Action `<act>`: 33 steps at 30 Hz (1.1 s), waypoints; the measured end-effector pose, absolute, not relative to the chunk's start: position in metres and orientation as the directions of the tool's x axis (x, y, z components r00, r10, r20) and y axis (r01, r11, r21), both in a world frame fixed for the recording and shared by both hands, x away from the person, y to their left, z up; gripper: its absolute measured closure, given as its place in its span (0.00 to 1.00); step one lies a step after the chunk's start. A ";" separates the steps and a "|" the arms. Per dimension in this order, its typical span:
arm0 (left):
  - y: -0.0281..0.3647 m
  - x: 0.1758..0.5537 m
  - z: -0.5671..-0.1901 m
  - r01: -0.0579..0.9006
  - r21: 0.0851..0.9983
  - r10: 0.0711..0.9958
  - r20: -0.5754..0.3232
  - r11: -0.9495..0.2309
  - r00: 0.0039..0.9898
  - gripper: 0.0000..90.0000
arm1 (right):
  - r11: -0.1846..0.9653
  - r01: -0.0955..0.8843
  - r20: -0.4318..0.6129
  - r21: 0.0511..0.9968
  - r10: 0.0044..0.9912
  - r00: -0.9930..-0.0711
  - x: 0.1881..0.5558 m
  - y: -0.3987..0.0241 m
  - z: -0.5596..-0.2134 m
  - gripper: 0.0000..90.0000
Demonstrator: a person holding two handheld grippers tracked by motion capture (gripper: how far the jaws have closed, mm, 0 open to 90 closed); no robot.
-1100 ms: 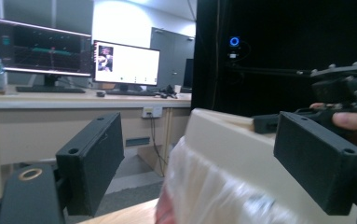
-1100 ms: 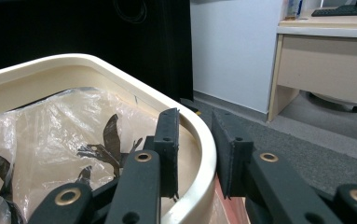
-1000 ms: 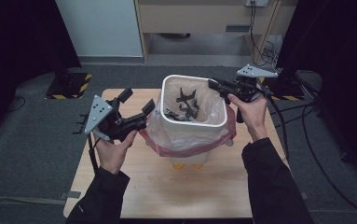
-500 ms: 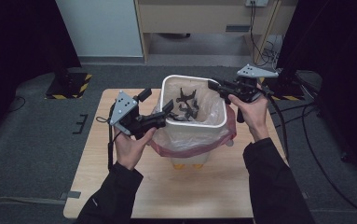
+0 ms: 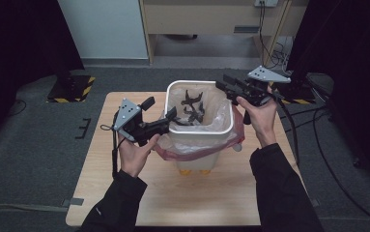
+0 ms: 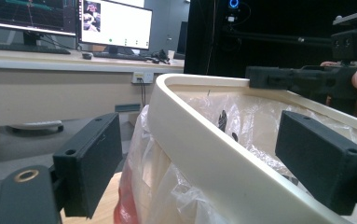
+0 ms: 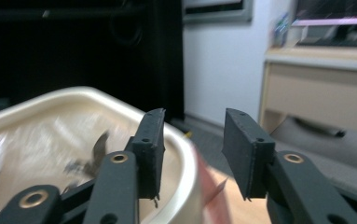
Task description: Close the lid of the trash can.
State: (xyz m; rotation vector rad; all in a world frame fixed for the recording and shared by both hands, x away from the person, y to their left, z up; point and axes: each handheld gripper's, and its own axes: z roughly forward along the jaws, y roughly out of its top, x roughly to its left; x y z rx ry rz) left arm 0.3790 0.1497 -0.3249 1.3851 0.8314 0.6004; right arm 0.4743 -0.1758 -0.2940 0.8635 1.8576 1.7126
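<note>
A white bin [image 5: 199, 131] with a clear liner stands mid-table, a red bag [image 5: 173, 152] bunched around its lower part. Several dark scraps [image 5: 191, 104] lie inside. My left gripper [image 5: 161, 108] is open and straddles the bin's left rim [image 6: 167, 93], one jaw outside and one inside, neither pressing on it. My right gripper [image 5: 223, 83] hovers over the far right rim [image 7: 73, 93]. Its jaws have just been opening and nothing is between them [image 7: 194, 121]. The scraps [image 7: 97, 149] show blurred below it.
The bin sits on a wooden table [image 5: 124, 193], with small yellow things [image 5: 194, 171] under its front. A light cabinet stands behind, a black-and-yellow floor base [image 5: 71, 89] at far left, and cables [image 5: 318, 145] on the floor at right.
My left gripper has moved right and slightly down, from beside the bin to astride its left rim. My right hand has stayed by the far right rim.
</note>
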 end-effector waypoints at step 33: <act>0.181 0.362 -0.325 0.063 0.986 0.812 -0.162 0.153 0.561 0.20 | -0.105 0.145 0.174 0.984 0.748 -0.640 0.457 -0.221 -0.307 0.31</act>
